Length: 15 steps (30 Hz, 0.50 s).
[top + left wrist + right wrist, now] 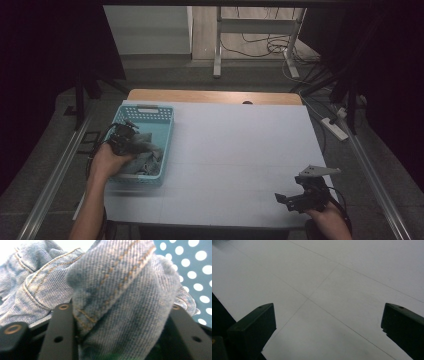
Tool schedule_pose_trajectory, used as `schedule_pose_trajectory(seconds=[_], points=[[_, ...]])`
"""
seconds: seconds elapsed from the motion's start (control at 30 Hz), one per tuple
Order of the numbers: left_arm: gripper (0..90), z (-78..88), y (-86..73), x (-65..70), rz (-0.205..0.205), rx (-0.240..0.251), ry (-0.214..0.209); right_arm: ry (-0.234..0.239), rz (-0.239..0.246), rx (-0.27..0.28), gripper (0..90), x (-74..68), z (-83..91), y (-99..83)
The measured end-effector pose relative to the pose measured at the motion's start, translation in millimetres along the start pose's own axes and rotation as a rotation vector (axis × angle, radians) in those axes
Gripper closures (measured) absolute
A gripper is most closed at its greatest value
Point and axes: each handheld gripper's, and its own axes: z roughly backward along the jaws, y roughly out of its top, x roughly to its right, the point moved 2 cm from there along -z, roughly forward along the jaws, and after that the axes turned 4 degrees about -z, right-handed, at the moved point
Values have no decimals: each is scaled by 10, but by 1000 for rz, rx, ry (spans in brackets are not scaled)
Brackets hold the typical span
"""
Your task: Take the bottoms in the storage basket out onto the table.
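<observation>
A crumpled blue denim garment (150, 152) lies in a light blue perforated basket (147, 111) at the table's left side. My left gripper (125, 136) reaches into the basket over the near left rim. In the left gripper view a thick seamed fold of the denim (117, 285) bulges between the two black jaws, touching both, so my left gripper (120, 308) is shut on it. My right gripper (289, 199) hovers low over the white table (240, 150) at the near right. Its jaws stand wide apart with nothing between them (328, 315).
The basket's dotted wall (197, 270) rises just right of the held fold. A wooden strip (215, 96) runs along the table's far edge. Beyond it stand a desk frame (217, 45) and cables on the floor; a power strip (336, 128) lies off the right side.
</observation>
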Motion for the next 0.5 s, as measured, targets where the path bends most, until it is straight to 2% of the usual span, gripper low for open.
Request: schedule_pose_trajectory(seconds=[0.1, 0.2, 0.4, 0.5], points=[[608, 42, 9, 27, 8, 10, 22, 5, 3, -2, 0, -1, 1, 0], [666, 104, 10, 22, 24, 50, 24, 8, 5, 1, 0, -3, 2, 0], [705, 254, -16, -38, 71, 158, -28, 14, 5, 4, 0, -2, 7, 0], [706, 310, -33, -54, 72, 201, -43, 14, 4, 4, 0, -2, 7, 0]])
